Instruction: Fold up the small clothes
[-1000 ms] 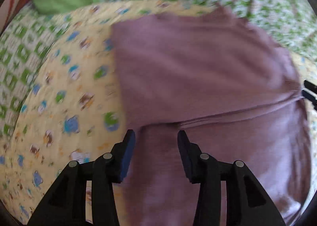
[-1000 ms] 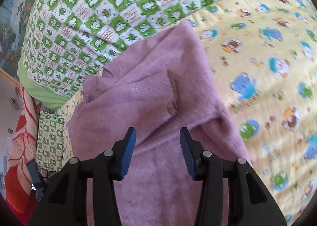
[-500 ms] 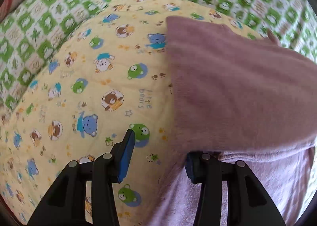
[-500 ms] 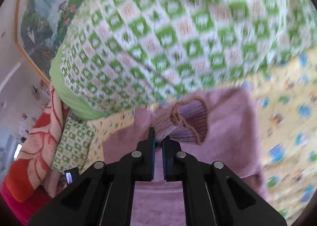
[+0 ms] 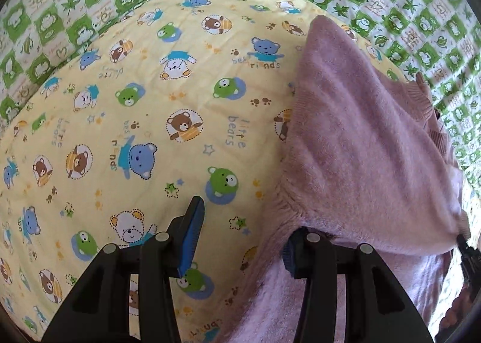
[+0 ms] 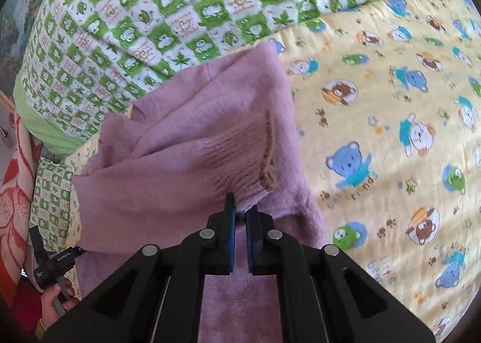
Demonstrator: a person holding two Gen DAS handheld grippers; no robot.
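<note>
Two pairs of fingers work a mauve knitted sweater (image 6: 186,144) on a bed. Those of the right gripper (image 6: 239,216) are pressed nearly together, pinching the ribbed cuff of a sleeve (image 6: 240,159) between their blue pads, with the sleeve lying across the sweater's body. Those of the left gripper (image 5: 240,234) stand spread wide: the left finger (image 5: 192,231) hangs over the yellow quilt (image 5: 150,102) with nothing against its pad, while the right finger's tip is buried under a raised fold of the sweater (image 5: 360,147), so I cannot tell whether it touches cloth beyond that.

Printed words on the quilt read "little bears" and "best friends" among cartoon bears and paw prints. In the right wrist view the same words appear beside a blue bear (image 6: 350,162). Around the quilt lies a green-and-white checked cover (image 6: 156,12) with leaves, hearts and small writing too fine to read. The sweater sits at the quilt's edge, its far end reaching the checked cover.
</note>
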